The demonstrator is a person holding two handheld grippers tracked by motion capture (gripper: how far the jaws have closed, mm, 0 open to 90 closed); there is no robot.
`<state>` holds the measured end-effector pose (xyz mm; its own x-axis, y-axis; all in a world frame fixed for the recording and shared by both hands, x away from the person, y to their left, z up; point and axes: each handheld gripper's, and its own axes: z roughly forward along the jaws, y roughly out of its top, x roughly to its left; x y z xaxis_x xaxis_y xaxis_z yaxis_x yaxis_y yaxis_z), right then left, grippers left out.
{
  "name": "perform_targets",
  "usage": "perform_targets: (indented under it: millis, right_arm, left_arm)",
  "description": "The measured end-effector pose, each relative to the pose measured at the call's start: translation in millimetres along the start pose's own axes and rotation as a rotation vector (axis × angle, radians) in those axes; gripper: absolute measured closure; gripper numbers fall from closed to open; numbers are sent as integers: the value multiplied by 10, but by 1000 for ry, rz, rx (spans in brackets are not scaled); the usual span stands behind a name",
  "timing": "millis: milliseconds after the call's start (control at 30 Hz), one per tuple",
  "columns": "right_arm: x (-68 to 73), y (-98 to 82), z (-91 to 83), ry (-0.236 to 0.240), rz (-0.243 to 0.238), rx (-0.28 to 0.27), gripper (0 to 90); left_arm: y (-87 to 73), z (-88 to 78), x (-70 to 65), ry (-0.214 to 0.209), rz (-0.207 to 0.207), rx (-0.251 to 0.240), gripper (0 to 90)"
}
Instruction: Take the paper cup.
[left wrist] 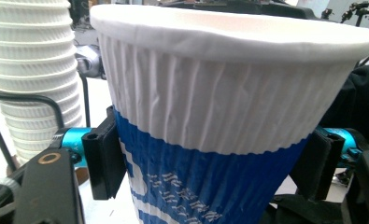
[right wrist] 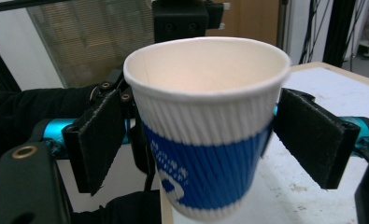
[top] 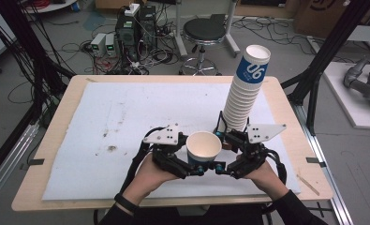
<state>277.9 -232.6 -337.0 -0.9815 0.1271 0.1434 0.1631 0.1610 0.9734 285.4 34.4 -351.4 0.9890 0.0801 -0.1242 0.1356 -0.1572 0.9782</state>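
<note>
A single paper cup, white ribbed on top with a blue band below, hangs upright just above the mat between my two grippers. My left gripper comes in from the left and is shut on the cup's blue band; in the left gripper view both pads press against the cup. My right gripper faces it from the right. In the right gripper view the cup stands between the jaws, and both pads stand off its sides, so this gripper is open.
A tall leaning stack of the same cups stands just behind the right gripper, and also shows in the left gripper view. A white mat covers the wooden table. A stool and computers sit on the floor beyond.
</note>
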Motion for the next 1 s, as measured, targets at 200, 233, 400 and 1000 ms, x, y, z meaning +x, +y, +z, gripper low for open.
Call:
perform_targets:
  millis: [200,233,400,1000]
  right_arm:
    - [-25,8,-81,-15,-3,-9,170]
    - [-31,6,-93,-19,-10,-9,170]
    - [-48,-19,-106,-32,-14,6,170]
    - [0,-159,165,-5,-13,102,170]
  left_arm:
    - [47,-110,8,25,7,-27,249]
    - [53,-122,10,25,11,-27,249]
    - [81,-176,8,17,15,-47,249]
    - [129,-117,-59,21,22,-67,251]
